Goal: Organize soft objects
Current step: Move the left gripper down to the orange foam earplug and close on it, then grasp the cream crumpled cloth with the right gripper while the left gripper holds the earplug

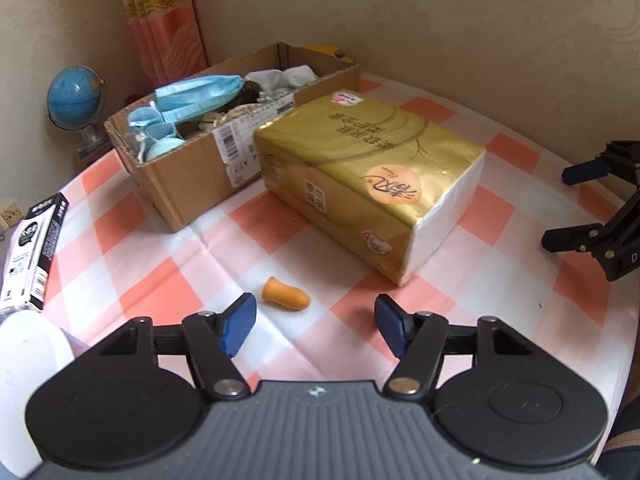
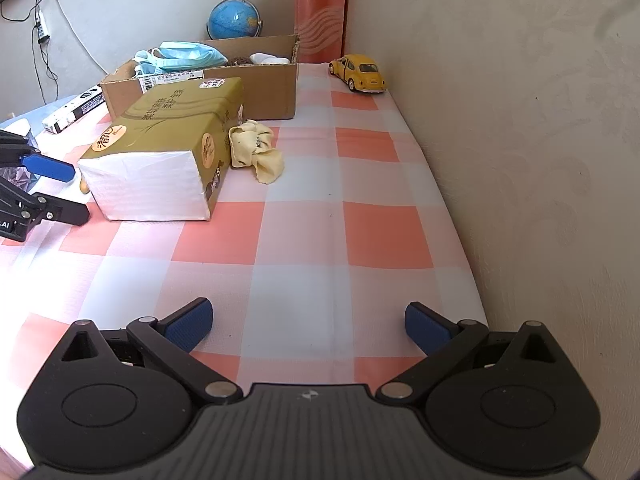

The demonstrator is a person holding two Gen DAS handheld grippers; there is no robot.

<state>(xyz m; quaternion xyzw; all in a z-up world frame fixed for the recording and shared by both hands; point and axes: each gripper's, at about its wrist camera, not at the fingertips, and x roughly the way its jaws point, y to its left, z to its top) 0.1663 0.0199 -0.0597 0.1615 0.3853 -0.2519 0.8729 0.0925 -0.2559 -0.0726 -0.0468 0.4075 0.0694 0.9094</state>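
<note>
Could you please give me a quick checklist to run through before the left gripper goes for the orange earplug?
1. Left gripper open, nothing held: ok.
2. Orange earplug lying free on the checked tablecloth, ahead of the fingertips: ok.
3. Tissue pack apart from the earplug: ok.
4. Cardboard box open-topped: ok.
5. Room left in the box beside the blue face masks: cannot tell.
6. Right gripper open, away from the earplug: ok.
</note>
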